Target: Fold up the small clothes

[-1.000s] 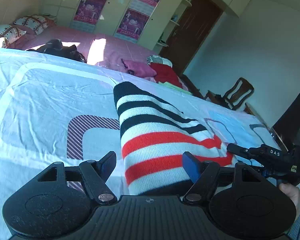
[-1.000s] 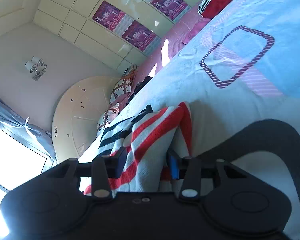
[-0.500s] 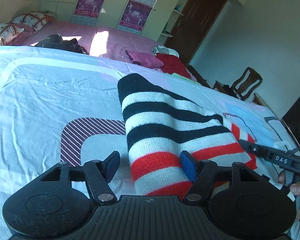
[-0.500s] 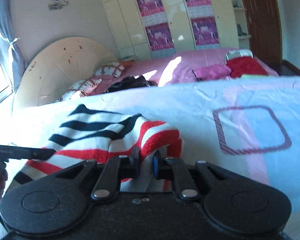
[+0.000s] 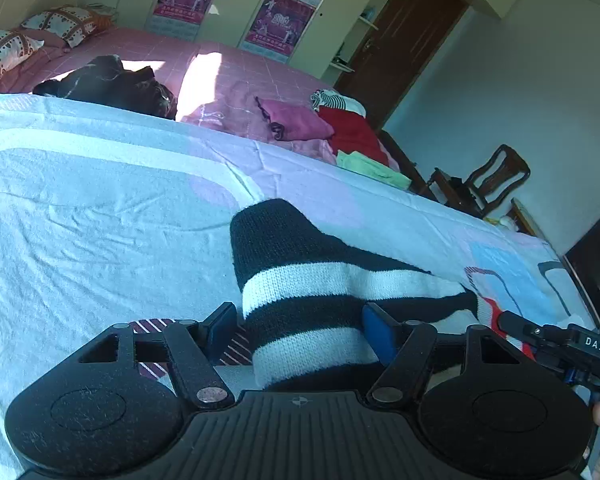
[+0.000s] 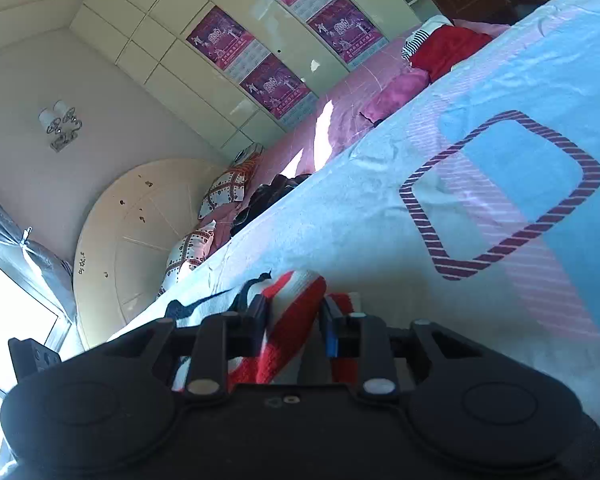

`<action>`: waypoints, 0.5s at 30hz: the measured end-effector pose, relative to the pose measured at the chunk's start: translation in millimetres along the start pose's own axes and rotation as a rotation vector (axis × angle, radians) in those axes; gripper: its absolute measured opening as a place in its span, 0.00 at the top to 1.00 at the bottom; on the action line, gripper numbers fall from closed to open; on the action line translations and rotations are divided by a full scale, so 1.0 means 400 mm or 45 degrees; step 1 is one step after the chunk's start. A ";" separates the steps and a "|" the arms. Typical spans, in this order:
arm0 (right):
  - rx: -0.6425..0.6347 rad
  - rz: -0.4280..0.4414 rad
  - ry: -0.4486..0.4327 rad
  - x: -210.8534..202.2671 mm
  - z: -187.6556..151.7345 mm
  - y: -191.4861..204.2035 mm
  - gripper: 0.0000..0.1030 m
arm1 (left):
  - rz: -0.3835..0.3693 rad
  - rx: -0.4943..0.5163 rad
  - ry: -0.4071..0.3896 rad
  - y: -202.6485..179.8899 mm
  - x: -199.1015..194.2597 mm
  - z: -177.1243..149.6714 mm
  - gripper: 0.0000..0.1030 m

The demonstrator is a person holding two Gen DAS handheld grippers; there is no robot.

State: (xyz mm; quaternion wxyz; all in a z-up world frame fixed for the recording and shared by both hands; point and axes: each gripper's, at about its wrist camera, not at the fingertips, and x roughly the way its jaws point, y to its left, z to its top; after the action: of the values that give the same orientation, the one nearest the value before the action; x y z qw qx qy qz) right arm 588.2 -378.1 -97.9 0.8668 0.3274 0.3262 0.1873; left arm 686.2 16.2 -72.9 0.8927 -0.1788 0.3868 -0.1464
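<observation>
Left hand-held gripper [image 5: 299, 330]: jaws spread wide, straddling the black-and-white end of the striped knit garment [image 5: 300, 280] without squeezing it; the blue pads sit either side, and whether the right pad touches the knit is hard to tell. The garment lies on the pale blue printed bedsheet [image 5: 100, 216], bunched into a long ridge running away from the camera, red stripes at the far right end. Right hand-held gripper [image 6: 294, 326]: jaws close together, pinching a red-and-white fold of the same garment [image 6: 300, 304], wrist rolled hard so the bed tilts in view. Judgement: mid-fold, right end carried over, left end not yet gripped. To do it well: close left on the full edge thickness, not one layer; keep both grippers level and equally tensioned so stripes line up; lay flat before release. Risk: loose knit slips or folds skewed.
</observation>
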 end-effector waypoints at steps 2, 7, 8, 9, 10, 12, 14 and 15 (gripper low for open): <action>-0.130 -0.045 -0.032 -0.009 0.002 0.027 0.88 | -0.026 -0.014 -0.024 0.007 0.000 -0.005 0.54; -0.552 -0.296 0.047 0.047 -0.056 0.091 0.89 | 0.027 0.059 -0.038 -0.009 0.008 -0.024 0.52; -0.509 -0.293 0.057 0.041 -0.047 0.097 0.88 | 0.031 0.057 -0.033 -0.012 -0.002 -0.021 0.51; -0.464 -0.289 0.055 0.025 -0.039 0.102 0.84 | 0.040 0.067 -0.034 -0.016 -0.017 -0.022 0.51; -0.429 -0.296 0.040 0.000 -0.033 0.111 0.69 | 0.040 0.085 -0.050 -0.016 -0.052 -0.027 0.49; -0.373 -0.213 0.007 -0.085 -0.033 0.124 0.49 | -0.007 0.111 -0.067 -0.016 -0.121 -0.048 0.39; -0.271 -0.115 0.057 -0.163 -0.056 0.126 0.47 | -0.027 0.139 -0.066 -0.015 -0.195 -0.090 0.38; -0.236 -0.085 0.069 -0.199 -0.077 0.126 0.47 | -0.048 0.139 -0.045 -0.012 -0.224 -0.113 0.38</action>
State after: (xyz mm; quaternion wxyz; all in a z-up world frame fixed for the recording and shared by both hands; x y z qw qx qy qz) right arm 504.3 -371.3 -45.8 0.8899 0.2296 0.3417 0.1963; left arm 592.9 38.4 -42.4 0.9050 -0.1397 0.3589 -0.1807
